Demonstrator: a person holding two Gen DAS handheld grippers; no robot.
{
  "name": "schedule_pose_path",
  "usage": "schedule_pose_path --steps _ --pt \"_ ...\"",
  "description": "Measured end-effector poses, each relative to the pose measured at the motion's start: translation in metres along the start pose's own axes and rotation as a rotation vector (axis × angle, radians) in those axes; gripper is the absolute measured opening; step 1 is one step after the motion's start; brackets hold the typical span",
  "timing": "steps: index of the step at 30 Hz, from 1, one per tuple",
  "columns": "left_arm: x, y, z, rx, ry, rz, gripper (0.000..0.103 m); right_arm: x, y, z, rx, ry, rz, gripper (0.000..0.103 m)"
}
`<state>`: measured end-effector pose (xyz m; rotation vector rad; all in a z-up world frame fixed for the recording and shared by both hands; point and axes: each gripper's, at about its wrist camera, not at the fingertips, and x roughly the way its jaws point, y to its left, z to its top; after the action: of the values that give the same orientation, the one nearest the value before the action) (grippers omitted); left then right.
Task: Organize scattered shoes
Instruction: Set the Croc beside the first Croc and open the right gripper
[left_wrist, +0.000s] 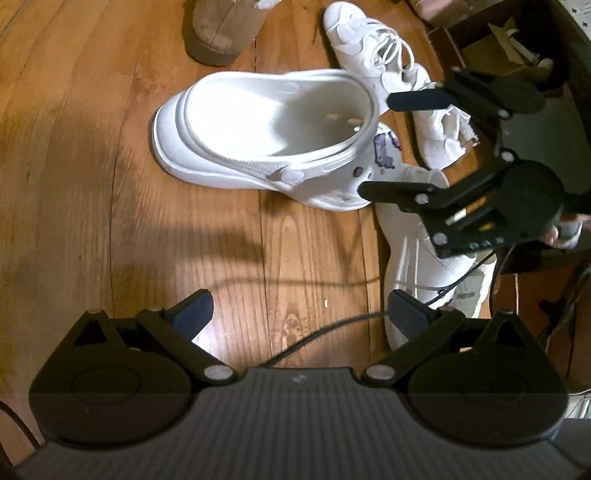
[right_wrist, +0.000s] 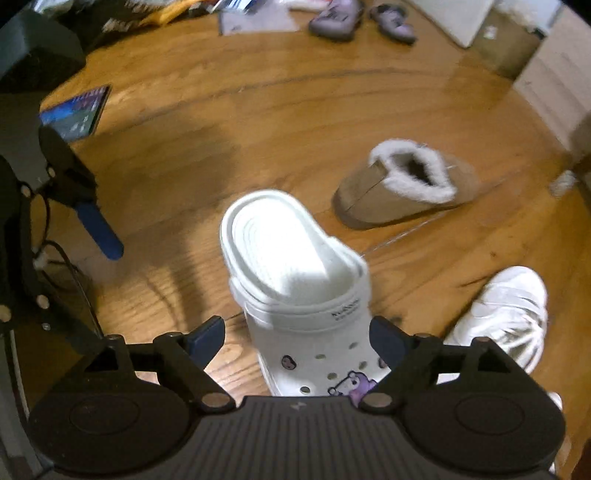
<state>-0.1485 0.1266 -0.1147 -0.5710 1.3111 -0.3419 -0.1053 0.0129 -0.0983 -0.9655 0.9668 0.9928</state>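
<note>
The right gripper (right_wrist: 297, 341) stands spread wide at the bottom of its own view, its blue pads either side of the white rubber clog with purple charms (right_wrist: 295, 291), not pressing it. The clog rests on the wooden plank floor (right_wrist: 258, 122) at frame centre. The left gripper (left_wrist: 299, 310) is spread too, over bare floor. A tan fleece-lined slipper boot (right_wrist: 406, 188) lies right of centre, a white lace-up sneaker (right_wrist: 506, 314) at lower right.
</note>
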Motion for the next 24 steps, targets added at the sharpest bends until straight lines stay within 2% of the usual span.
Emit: schedule_pose_path --steps 2,4,6,9,12,14,15,19,22,24 --pt "0.003 0.001 0.001 -0.001 0.010 0.006 0.102 0.015 -0.003 0.007 -0.026 0.019 0.005 0.087" --pt "0.007 0.002 0.003 -0.001 0.017 0.021 0.102 0.034 -0.008 0.014 -0.051 0.044 0.026 0.097" --pt "0.009 0.003 0.004 -0.005 0.017 0.039 0.102 0.051 -0.010 0.020 -0.031 0.079 0.062 0.101" --pt "0.008 0.001 0.004 0.003 0.010 0.065 0.102 0.065 -0.007 0.030 0.032 0.121 0.052 0.102" --pt "0.007 -0.001 0.003 0.020 0.006 0.091 0.102 0.065 -0.024 0.037 0.229 0.187 0.066 0.097" --pt "0.008 -0.003 0.002 0.029 0.011 0.114 0.103 0.065 -0.048 0.036 0.471 0.239 0.060 0.097" --pt "0.009 -0.004 0.001 0.032 0.014 0.125 0.103 0.064 -0.053 0.034 0.527 0.244 0.065 0.096" --pt "0.005 -0.006 -0.002 0.030 0.008 0.121 0.103 0.051 -0.068 0.010 0.834 0.240 0.192 0.095" --pt "0.001 -0.009 -0.002 0.043 -0.001 0.125 0.103 0.036 -0.066 -0.011 0.971 0.240 0.282 0.095" --pt "-0.001 -0.013 -0.002 0.057 -0.003 0.126 0.103 0.027 -0.062 -0.024 1.033 0.254 0.298 0.095"
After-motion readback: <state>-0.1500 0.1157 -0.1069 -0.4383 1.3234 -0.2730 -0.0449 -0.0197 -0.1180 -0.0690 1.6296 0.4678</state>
